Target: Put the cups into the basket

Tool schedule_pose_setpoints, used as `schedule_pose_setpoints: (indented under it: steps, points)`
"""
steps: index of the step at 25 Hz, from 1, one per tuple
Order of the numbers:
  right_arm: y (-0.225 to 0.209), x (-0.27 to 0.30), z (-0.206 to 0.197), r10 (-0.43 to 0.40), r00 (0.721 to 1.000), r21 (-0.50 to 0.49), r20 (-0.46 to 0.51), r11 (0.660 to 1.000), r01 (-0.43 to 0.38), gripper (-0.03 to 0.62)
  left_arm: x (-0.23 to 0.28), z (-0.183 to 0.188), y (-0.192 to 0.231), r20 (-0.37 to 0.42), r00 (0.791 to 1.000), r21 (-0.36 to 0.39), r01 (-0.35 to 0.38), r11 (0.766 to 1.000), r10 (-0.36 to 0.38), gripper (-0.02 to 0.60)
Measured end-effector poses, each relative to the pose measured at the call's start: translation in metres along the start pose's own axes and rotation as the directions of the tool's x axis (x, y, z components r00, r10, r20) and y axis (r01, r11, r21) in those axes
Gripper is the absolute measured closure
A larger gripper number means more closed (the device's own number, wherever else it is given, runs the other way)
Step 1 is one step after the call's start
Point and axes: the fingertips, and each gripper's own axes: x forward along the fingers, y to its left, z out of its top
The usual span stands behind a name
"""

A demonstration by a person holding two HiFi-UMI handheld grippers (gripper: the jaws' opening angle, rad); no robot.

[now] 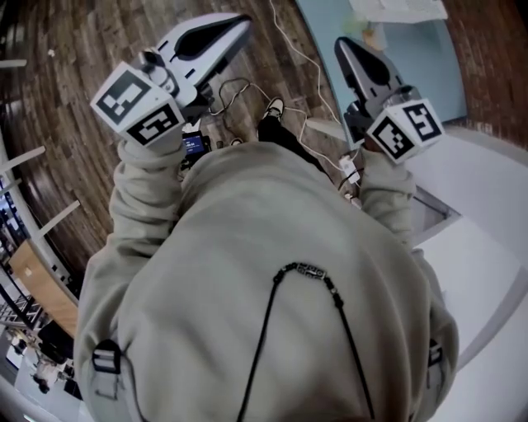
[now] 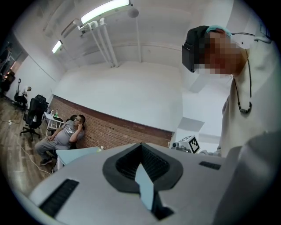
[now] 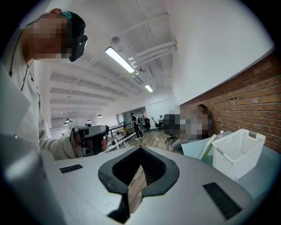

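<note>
Grey sweater (image 1: 272,272) fills the near view, and past it the left gripper (image 1: 239,25) and right gripper (image 1: 345,48) have jaws shut on nothing, the white basket (image 3: 237,151) sits on the bench (image 3: 263,176), no cups show, so the job looks not yet begun.

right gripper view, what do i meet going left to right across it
beige sleeve → left hand-held gripper → right hand-held gripper → pale blue panel → white perforated plastic basket
</note>
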Motion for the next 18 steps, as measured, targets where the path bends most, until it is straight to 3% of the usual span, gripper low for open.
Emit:
schedule_pose_setpoints:
  steps: [5,10,18]
  points:
    - [-0.072,0.011,0.025,-0.006,1.0,-0.001,0.021,1.0,0.006,0.582,0.077,0.007,0.027,-0.03,0.999,0.002,0.022,1.0,-0.022,0.584]
    - [-0.126,0.008,0.032,0.007,1.0,0.024,0.016,1.0,-0.007,0.582,0.143,0.028,0.034,0.013,0.997,-0.045,0.075,0.996,-0.074,0.584]
    - [-0.174,0.014,0.039,0.004,1.0,0.048,0.023,0.999,-0.005,0.582,0.191,0.041,0.063,-0.016,0.999,-0.031,0.047,0.998,-0.048,0.584]
